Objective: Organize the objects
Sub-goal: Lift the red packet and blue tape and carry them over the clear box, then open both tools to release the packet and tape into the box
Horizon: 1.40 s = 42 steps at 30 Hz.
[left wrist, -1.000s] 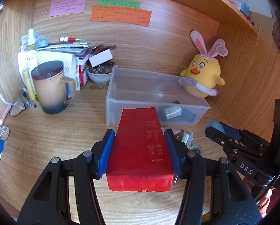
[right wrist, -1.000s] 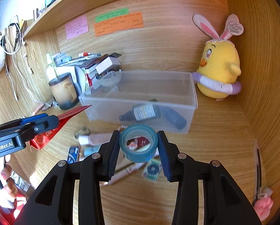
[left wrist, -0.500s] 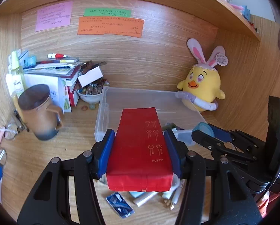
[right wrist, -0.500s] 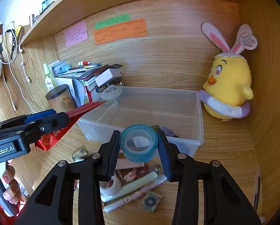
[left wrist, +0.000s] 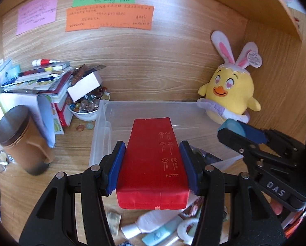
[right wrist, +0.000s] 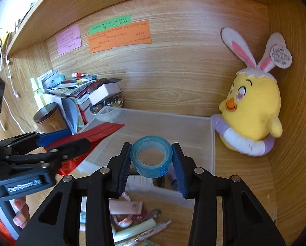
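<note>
My left gripper is shut on a flat red box and holds it above the near edge of the clear plastic bin. My right gripper is shut on a blue tape roll and holds it over the bin near its front wall. The right gripper shows at the right in the left wrist view. The left gripper with the red box shows at the left in the right wrist view. Loose tubes and small items lie on the desk in front of the bin.
A yellow chick plush sits at the bin's right. A brown lidded mug, a stack of books and a bowl of marbles stand to the left. Sticky notes hang on the back wall.
Both grippers have risen and moved forward toward the bin with their objects still held. The loose items on the desk have dropped lower in both views.
</note>
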Tool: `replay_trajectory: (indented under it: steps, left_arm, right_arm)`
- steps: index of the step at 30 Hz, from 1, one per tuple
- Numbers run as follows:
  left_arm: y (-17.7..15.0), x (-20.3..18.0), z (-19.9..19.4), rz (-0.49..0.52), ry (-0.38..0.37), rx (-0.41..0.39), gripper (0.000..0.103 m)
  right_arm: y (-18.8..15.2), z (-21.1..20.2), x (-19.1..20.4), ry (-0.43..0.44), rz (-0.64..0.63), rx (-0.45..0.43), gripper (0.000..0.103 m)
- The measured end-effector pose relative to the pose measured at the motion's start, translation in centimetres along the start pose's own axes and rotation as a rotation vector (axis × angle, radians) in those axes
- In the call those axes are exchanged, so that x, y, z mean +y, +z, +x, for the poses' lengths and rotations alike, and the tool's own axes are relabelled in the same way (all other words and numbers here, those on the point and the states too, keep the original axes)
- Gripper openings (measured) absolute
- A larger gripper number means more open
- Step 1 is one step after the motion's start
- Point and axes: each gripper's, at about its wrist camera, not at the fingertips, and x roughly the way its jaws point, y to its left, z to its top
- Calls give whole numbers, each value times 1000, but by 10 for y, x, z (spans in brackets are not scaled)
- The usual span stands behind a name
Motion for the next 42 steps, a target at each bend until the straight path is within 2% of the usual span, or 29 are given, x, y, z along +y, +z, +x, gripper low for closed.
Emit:
replay_trajectory:
  steps: [16, 21, 29, 33, 37, 42]
  left_arm:
    - [14, -3, 53, 11, -33, 112, 54]
    - [14, -4, 62, 17, -44, 130, 54]
    - [12, -6, 66, 50, -20, 128, 55]
    - [12, -3, 64, 36, -26, 132, 61]
    - [13, 2, 53, 26, -31, 110, 70]
    - [15, 6, 38, 30, -21, 81, 80]
  right_arm:
    - [-7, 56, -19, -29, 19, 117, 36]
    - [-9, 63, -20, -41, 20, 133, 36]
    - [-12, 72, -17, -51, 3, 155, 36]
    - [-11, 71, -15, -60, -13, 159, 38]
    - [-9, 68, -13, -71, -17, 143, 52]
    - [-6, 56, -11, -84, -34, 120, 60]
